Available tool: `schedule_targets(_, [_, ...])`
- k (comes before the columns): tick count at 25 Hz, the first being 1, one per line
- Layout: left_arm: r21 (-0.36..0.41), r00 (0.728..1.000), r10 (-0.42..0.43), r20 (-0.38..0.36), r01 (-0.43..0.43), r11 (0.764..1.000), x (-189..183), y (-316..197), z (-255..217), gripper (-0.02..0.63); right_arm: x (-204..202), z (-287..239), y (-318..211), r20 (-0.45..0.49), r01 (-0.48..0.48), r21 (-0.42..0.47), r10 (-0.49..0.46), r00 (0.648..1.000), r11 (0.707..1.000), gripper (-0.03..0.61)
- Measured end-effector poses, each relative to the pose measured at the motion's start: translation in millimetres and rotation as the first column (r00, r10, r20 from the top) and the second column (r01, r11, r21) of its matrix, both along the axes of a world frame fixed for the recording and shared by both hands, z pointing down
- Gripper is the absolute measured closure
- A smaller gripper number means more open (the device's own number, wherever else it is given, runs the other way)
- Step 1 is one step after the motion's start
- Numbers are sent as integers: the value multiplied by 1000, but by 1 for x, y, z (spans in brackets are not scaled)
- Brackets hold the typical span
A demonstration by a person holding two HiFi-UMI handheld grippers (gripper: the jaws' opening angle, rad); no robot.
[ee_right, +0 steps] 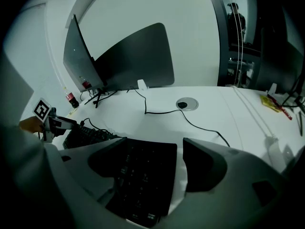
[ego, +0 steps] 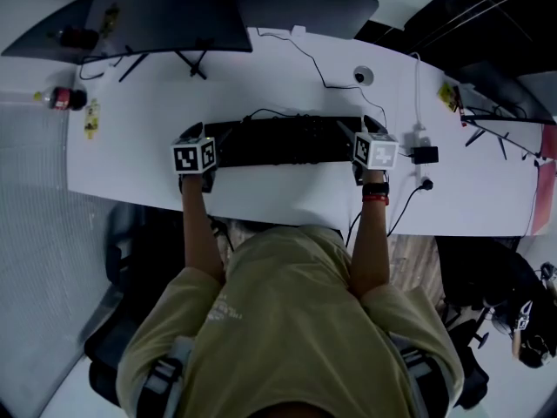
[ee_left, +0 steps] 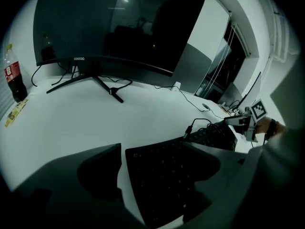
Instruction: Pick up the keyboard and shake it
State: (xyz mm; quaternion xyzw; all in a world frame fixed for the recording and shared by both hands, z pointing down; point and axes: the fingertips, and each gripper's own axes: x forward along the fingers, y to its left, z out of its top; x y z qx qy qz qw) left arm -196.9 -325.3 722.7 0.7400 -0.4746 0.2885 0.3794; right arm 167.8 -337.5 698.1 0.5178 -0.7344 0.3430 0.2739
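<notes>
**Both tools spread at the two ends of the keyboard**

Head view: the black keyboard (ego: 278, 142) lies flat on the white table (ego: 261, 77), set crosswise before the person and near the table's front edge. The left tool (ego: 202, 144) stands at its left end and the right tool (ego: 370, 146) at its right end, both tilted downward.

Left gripper view: the jaws are spread with the keyboard's left end between them. A strip of bare table shows between the outer jaw and the keyboard's edge, so nothing is pinched.

Right gripper view: the jaws are likewise spread about the right end, again with a bare strip beside the outer jaw. Whether either inner jaw touches the keys cannot be told.

Behind the keyboard, a dark monitor (ego: 157, 11) stands on a splayed foot at the far left. A cola bottle (ego: 65, 98) lies at the table's left edge. A round cable grommet (ego: 363, 75) sits behind the keyboard's right end.
</notes>
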Motion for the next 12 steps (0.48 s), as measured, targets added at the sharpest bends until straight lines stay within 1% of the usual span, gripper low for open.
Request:
schedule_targets(4, [-53, 1000, 28, 7, -27, 998, -4, 3, 9, 222, 9, 8, -1, -28, 22, -27, -23, 999, 999, 218])
schedule_targets(7, [-77, 999, 47, -4, -47, 996, -6, 5, 14, 224, 6, 10, 0, 9, 40, -54, -39, 999, 998, 218])
schedule_targets(9, [-88, 998, 56, -21, -58, 994, -3, 5, 15, 245, 6, 13, 0, 28, 45, -65, -44, 999, 997, 218])
schedule_targets(11, [-102, 997, 72, -17, -73, 992, -1, 6, 17, 270, 6, 18, 0, 48, 51, -74, -48, 998, 996, 222])
schedule_targets(12, [-110, 997, 79, -11, -79, 991, -2, 6, 18, 270, 5, 20, 1, 61, 57, -78, -52, 997, 995, 244])
